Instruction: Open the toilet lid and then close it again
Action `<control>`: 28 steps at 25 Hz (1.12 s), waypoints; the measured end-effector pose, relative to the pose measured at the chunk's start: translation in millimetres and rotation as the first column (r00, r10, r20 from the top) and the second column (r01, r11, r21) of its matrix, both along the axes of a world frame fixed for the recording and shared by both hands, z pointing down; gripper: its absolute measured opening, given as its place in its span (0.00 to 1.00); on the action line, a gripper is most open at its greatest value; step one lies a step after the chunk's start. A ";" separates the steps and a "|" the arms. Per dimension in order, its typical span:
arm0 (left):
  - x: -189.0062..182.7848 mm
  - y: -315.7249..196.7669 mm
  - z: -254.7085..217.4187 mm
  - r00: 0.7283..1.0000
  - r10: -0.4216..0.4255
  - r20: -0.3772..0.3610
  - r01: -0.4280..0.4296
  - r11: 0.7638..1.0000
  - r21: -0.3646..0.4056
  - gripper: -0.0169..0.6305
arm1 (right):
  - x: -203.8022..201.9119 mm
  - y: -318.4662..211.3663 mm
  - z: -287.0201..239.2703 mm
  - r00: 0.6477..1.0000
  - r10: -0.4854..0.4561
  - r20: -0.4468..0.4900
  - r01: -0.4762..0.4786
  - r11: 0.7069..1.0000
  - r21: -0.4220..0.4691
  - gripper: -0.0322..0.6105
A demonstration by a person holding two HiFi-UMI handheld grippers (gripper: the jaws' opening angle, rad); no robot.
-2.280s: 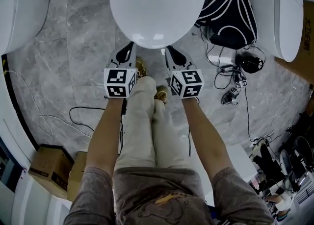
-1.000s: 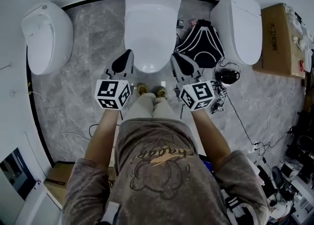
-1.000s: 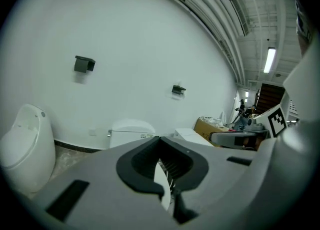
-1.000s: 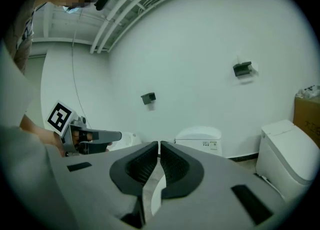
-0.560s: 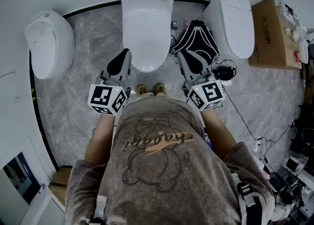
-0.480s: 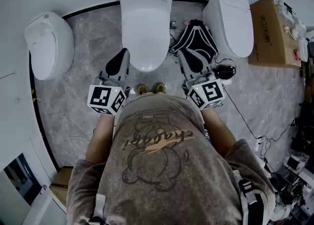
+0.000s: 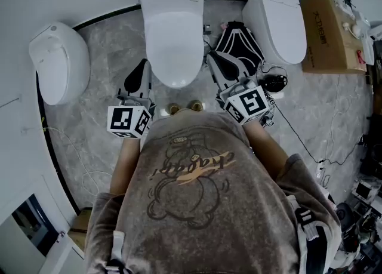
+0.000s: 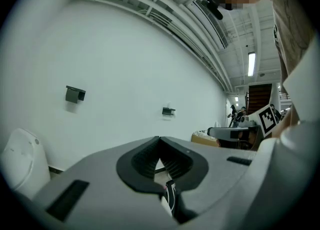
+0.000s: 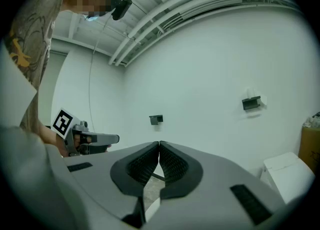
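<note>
The middle white toilet [image 7: 172, 34] stands against the wall with its lid down. My left gripper [image 7: 141, 67] hangs beside its left flank and my right gripper [image 7: 213, 58] beside its right flank. Neither touches it. In the left gripper view the left gripper [image 8: 159, 138] has its tips together with nothing between them, and it points level at the white wall. In the right gripper view the right gripper [image 9: 159, 143] is closing its last bit, tips meeting, with nothing between them.
A second toilet [image 7: 58, 64] stands at the left and a third [image 7: 274, 22] at the right. A black bag [image 7: 239, 43] lies between the middle and right toilets. A cardboard box [image 7: 331, 28] sits at the far right, with cables [image 7: 310, 141] on the floor.
The head view has risen and pulled back from the toilet as the person stood up. Both grippers came up from the bowl's front to its sides. The lid stays down.
</note>
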State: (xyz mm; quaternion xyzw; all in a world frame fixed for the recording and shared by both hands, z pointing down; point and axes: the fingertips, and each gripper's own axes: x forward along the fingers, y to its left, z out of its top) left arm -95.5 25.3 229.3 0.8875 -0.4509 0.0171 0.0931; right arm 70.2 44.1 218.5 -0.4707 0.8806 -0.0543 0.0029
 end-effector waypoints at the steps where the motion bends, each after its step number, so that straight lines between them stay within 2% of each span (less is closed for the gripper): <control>1: -0.1 0.0 -0.5 1.000 -0.003 0.003 0.003 1.000 0.001 0.04 | -0.2 -0.2 0.4 1.000 -0.005 -0.001 0.005 1.000 -0.001 0.09; 28: -9.6 5.9 11.6 0.999 -0.039 0.035 0.041 0.998 -0.042 0.04 | -17.4 -3.3 11.7 0.995 -0.090 -0.048 0.089 0.996 -0.018 0.09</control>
